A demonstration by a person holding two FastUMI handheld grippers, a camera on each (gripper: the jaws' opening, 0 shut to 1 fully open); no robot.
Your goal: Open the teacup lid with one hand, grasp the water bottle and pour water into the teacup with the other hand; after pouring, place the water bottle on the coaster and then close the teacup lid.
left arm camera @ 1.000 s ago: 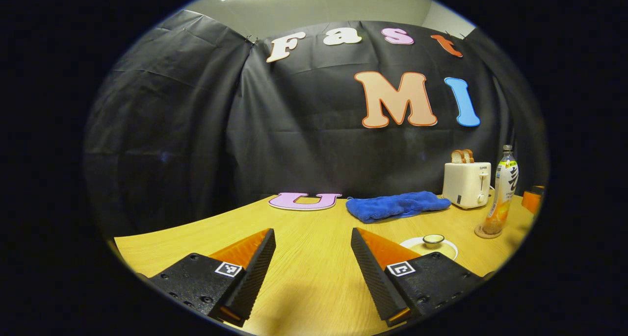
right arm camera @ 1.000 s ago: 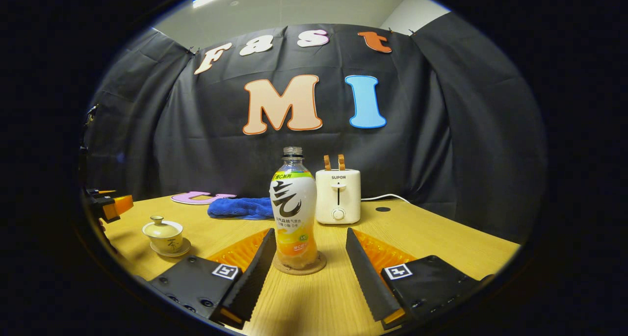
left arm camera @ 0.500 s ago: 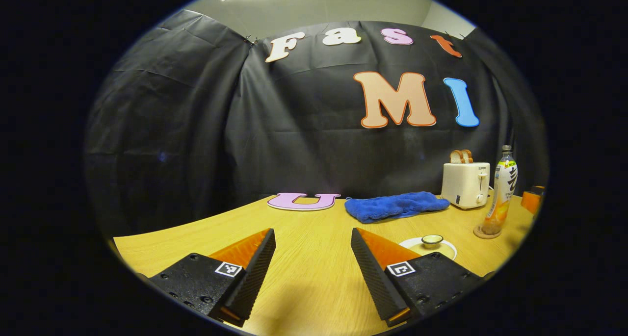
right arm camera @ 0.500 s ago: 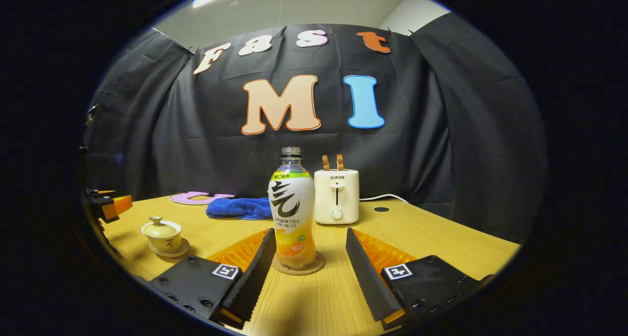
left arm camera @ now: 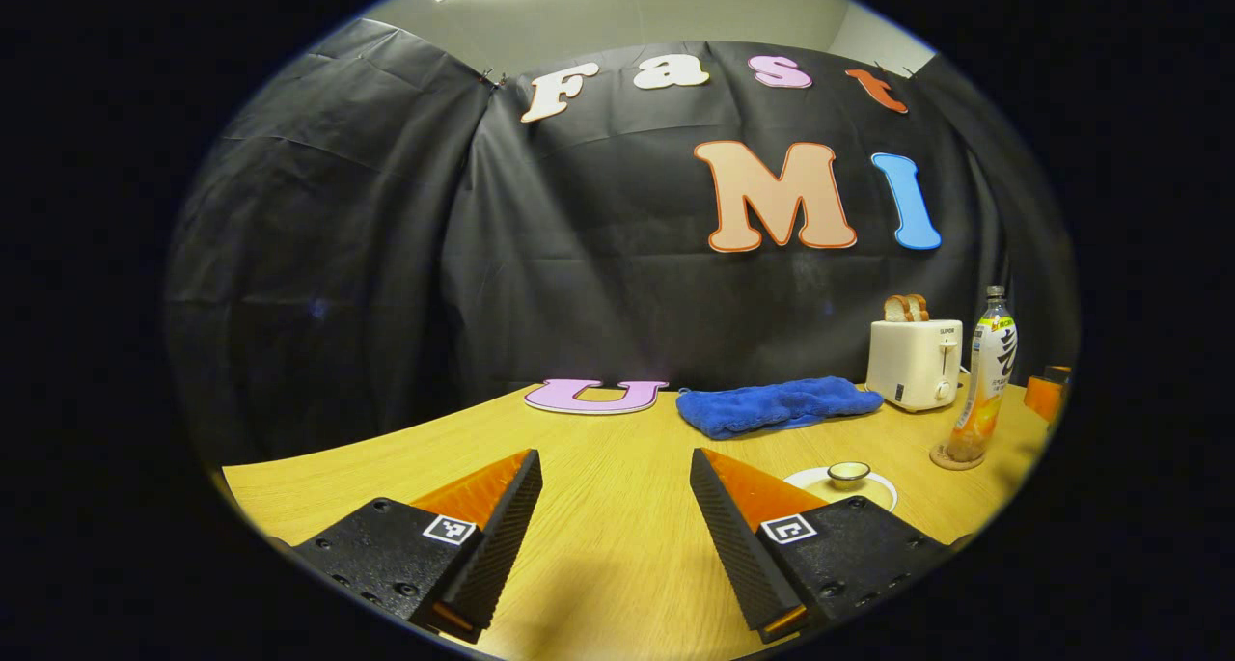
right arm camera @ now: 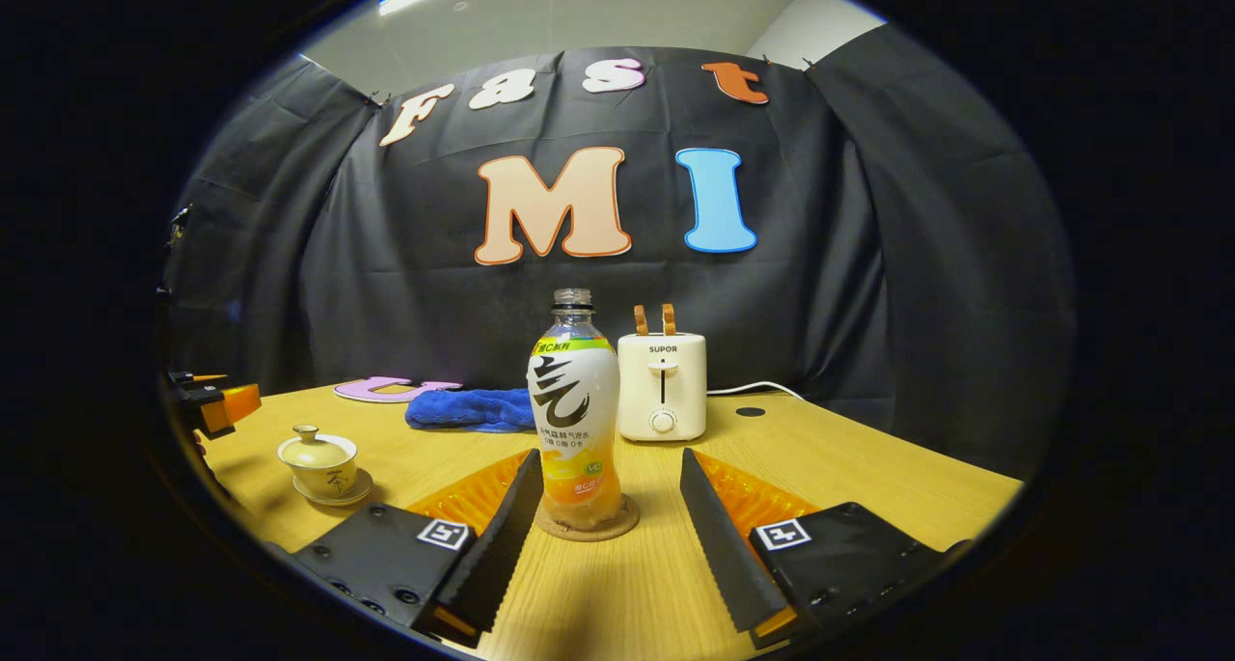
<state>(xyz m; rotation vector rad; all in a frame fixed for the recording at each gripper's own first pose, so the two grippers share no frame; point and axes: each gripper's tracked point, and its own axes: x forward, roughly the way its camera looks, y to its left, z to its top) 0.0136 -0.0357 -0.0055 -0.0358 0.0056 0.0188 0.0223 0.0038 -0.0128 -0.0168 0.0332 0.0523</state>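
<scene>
A lidded cream teacup sits on its saucer at the left of the right gripper view. In the left gripper view its lid knob peeks over the right finger. The water bottle stands upright on a round coaster, and far right as the bottle in the left gripper view. My right gripper is open, its fingers either side of the bottle's base without touching. My left gripper is open over bare table, left of the teacup. The left gripper also appears at the far left edge.
A white toaster with bread slices stands behind the bottle, its cord trailing right. A blue cloth and a lilac letter cutout lie at the back of the wooden table. Black cloth walls close the booth.
Both grippers have barely moved. The scene has shifted very slightly left in each view.
</scene>
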